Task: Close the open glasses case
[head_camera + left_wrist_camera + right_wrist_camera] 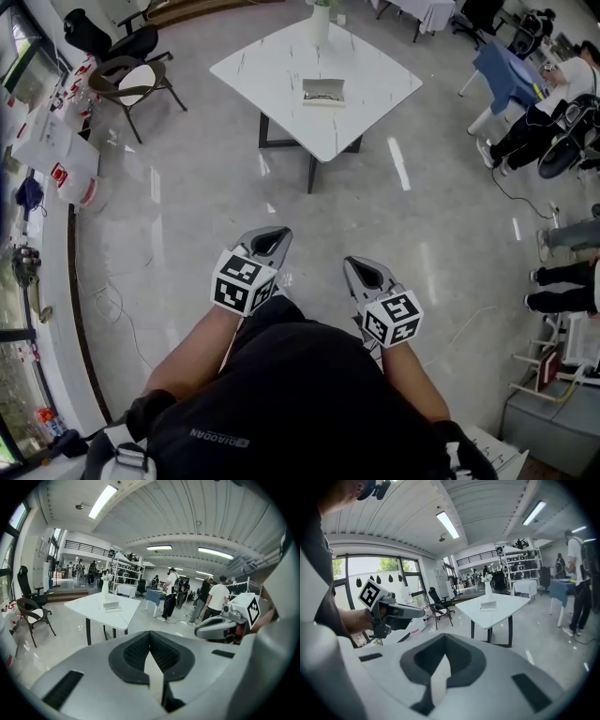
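Note:
The open glasses case (323, 91) lies on a white square table (272, 66) far ahead of me, seen small in the left gripper view (111, 606) and the right gripper view (488, 605). My left gripper (277, 232) and right gripper (352, 265) hang side by side close to my body, well short of the table, over the glossy floor. Both are shut with nothing between the jaws; their tips meet in the left gripper view (150, 633) and the right gripper view (444, 637). Each gripper also shows in the other's view: the right gripper (201, 629), the left gripper (417, 612).
A white vase (320, 22) stands at the table's far edge. A brown chair (133, 84) and white boxes (54, 155) are at the left. Seated people (539, 117) and a blue-covered table (506, 73) are at the right. Cables (112, 305) lie on the floor.

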The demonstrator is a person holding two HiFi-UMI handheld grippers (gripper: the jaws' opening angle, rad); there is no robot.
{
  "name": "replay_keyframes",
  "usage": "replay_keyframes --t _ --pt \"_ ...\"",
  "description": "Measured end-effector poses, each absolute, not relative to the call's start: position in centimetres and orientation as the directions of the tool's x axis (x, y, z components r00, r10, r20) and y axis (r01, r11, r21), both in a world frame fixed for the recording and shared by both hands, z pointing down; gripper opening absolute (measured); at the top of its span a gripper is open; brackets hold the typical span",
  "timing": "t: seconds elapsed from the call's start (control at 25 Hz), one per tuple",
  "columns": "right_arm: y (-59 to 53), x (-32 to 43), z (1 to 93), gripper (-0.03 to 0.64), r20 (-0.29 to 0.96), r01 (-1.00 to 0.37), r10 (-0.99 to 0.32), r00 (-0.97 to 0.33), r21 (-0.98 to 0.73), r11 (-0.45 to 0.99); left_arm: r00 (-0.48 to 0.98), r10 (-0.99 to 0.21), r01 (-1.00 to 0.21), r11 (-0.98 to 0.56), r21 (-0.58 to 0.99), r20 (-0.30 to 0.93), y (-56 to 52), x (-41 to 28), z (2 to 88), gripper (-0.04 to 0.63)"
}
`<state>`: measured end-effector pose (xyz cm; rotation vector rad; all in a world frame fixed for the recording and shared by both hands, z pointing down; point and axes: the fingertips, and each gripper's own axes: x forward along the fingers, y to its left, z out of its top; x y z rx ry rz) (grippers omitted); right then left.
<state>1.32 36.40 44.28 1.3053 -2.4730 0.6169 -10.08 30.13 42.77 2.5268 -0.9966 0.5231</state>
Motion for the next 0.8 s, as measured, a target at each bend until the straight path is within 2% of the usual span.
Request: replay_keyframes --t 0.48,0.8 --pt "30.9 -2.7 45.3 0.002 0.483 -0.868 -0.723 -0.494 -0.217 0.447 0.730 -0.490 -0.647 -0.719 0.254 0.476 24.1 -14.0 44.3 0.004" --pt "29.0 -5.4 45.2 0.002 0.521 -0.859 -0.695 -0.495 -0.172 0.483 0.724 -0.490 -0.656 -0.707 0.264 0.485 21.4 -16.8 45.7 0.004"
